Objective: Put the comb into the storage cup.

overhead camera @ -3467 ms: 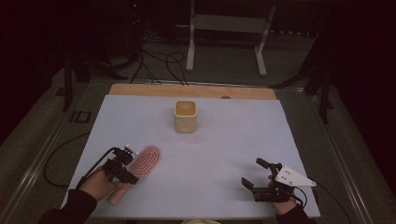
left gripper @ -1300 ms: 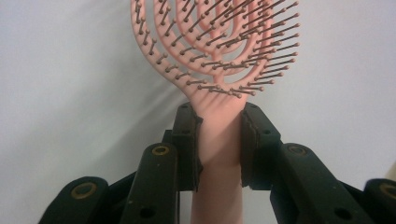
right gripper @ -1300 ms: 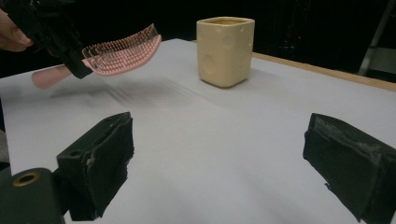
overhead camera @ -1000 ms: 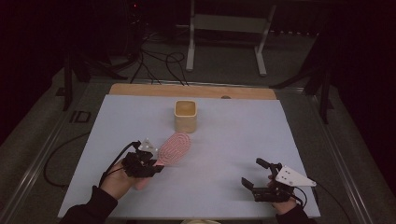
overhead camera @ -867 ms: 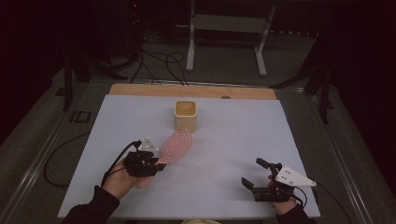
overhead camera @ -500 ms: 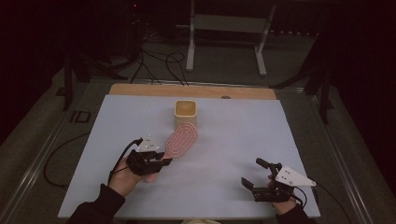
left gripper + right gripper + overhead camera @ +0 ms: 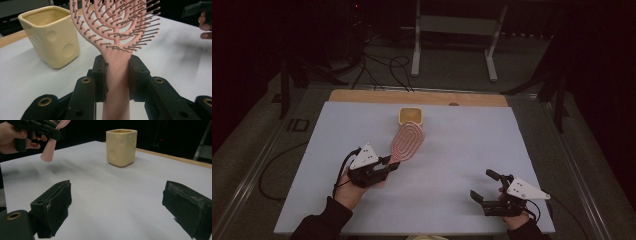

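A pink hairbrush (image 7: 407, 141) hangs above the table, its vented head tilted toward a cream square cup (image 7: 411, 116) at the back. My left gripper (image 7: 388, 166) is shut on the brush handle (image 7: 117, 75), with both black pads pressed on its sides. In the left gripper view the bristled head (image 7: 120, 22) rises beside the cup (image 7: 51, 37). Near the front right edge my right gripper (image 7: 484, 186) rests low and open, nothing between its jaws. The right gripper view shows the cup (image 7: 121, 143) ahead and the left gripper (image 7: 47, 131) with the pink handle end (image 7: 48, 152) at upper left.
A white sheet (image 7: 462, 150) covers the table, with a wooden strip (image 7: 362, 96) along its far edge. Cables (image 7: 382, 65) and a metal stand (image 7: 452, 30) lie on the dark floor behind. A cable (image 7: 272, 170) trails off the left side.
My left gripper has lifted the brush from the front left and carried it toward the cup, tilting its head upward. The right gripper has stayed put.
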Demonstrator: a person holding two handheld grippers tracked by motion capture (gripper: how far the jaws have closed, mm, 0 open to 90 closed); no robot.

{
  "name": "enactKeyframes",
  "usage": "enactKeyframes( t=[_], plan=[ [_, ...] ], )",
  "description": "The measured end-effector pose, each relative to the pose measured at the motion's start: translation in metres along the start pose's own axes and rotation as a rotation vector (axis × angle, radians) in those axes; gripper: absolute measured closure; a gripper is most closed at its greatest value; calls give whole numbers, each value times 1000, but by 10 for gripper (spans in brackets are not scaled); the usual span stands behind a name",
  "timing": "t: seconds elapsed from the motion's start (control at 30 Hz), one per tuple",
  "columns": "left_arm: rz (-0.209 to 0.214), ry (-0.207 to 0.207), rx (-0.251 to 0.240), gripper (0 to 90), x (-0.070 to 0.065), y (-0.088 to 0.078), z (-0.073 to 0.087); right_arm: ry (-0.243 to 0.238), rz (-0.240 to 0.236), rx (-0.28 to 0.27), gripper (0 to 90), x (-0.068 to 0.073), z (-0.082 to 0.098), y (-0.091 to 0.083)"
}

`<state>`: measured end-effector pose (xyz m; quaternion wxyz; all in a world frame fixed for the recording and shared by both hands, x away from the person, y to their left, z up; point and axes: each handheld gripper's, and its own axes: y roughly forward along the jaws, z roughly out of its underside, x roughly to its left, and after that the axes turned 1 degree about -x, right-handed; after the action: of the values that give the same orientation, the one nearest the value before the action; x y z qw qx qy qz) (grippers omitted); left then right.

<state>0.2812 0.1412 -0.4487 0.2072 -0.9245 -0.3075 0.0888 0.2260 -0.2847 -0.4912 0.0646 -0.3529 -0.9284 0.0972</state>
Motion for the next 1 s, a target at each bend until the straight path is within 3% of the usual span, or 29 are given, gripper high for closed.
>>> enactKeyframes(
  t=[0.27, 0.43, 0.67, 1.0],
  plan=[
    [-1, -19, -43, 719, 2, 1, 15, 2, 1, 7, 85, 0, 1, 1],
    [-29, -6, -62, 719, 1, -2, 20, 3, 0, 13, 85, 0, 0, 1],
    [-26, -16, -79, 719, 4, -5, 26, 18, -16, 6, 85, 1, -4, 0],
    [-31, -12, -90, 719, 3, -8, 27, 41, -28, 92, 84, 12, -25, 5]
  ],
)
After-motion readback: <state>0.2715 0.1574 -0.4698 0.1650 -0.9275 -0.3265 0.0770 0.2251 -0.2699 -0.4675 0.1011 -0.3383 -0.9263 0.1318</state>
